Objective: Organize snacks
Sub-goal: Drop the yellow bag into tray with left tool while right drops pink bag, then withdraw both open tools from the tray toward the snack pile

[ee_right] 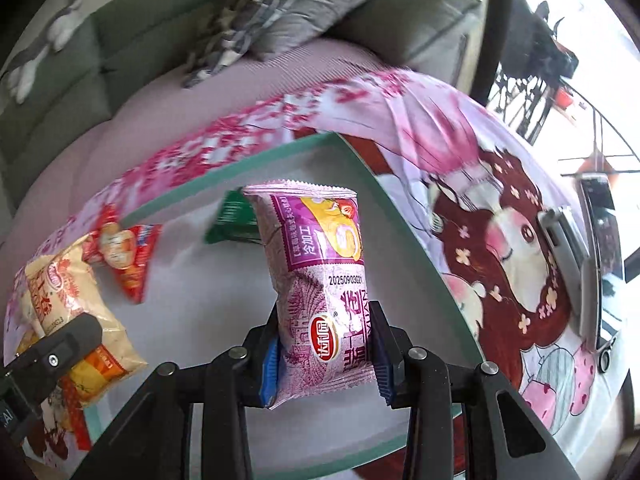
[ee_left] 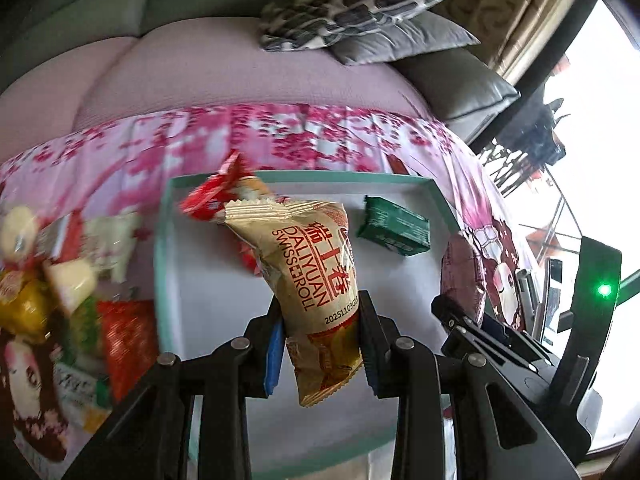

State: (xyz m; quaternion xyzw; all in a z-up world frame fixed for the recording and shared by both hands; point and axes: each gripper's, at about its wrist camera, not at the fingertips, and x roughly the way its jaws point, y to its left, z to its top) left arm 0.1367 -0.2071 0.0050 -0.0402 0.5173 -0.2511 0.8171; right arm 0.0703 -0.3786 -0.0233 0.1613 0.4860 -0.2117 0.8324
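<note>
My left gripper (ee_left: 320,300) is shut on a beige Swiss roll packet (ee_left: 312,264), which hangs over the white floor of a teal-rimmed tray (ee_left: 304,178). My right gripper (ee_right: 326,310) is shut on a purple snack packet (ee_right: 320,264) above the same tray (ee_right: 400,214). Inside the tray lie a green packet (ee_left: 394,226) (ee_right: 232,220) and a red packet (ee_left: 212,196) (ee_right: 128,256). The right wrist view shows the left gripper (ee_right: 60,344) and its beige packet (ee_right: 68,300) at the lower left. In the left wrist view the right gripper (ee_left: 460,314) holds the purple packet (ee_left: 464,272) at the tray's right edge.
The tray rests on a pink cartoon-print cloth (ee_left: 280,136) over a sofa. Several loose snack packets (ee_left: 60,280) are heaped left of the tray. Grey cushions (ee_left: 360,12) lie at the back. A flat silver device (ee_right: 564,248) sits on the cloth to the right, near a bright window.
</note>
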